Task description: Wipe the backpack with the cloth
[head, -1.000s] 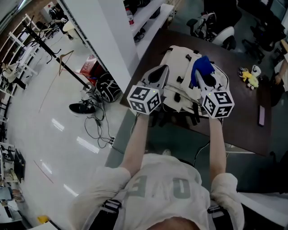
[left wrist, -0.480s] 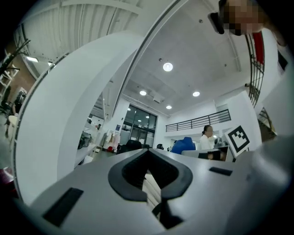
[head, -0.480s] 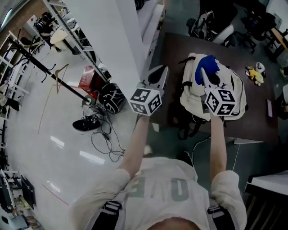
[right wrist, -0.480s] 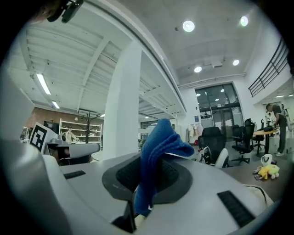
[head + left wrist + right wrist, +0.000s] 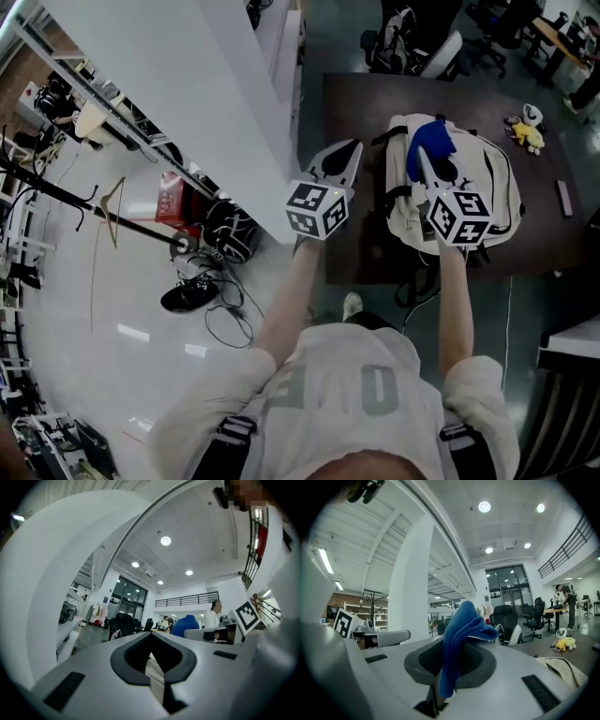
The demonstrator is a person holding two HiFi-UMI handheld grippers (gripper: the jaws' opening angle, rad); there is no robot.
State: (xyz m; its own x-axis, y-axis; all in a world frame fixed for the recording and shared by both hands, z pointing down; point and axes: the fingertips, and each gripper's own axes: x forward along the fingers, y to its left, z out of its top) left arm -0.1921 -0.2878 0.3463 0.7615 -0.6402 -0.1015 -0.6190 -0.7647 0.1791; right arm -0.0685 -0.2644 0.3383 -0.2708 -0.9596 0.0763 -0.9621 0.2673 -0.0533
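right tool (image 5: pixel 440 686): clamped on blue cloth (image 5: pixel 461 634) (bunched upward) | backpack (image 5: pixel 562 670) lower right

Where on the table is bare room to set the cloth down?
Bare tabletop runs between the table's left edge and the backpack, and along the far edge behind it. The right end is busier: a yellow toy and a dark flat bar.

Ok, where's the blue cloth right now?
The cloth is right of centre in the head view, pinched in the jaws of the right gripper, over the beige backpack on the dark table.
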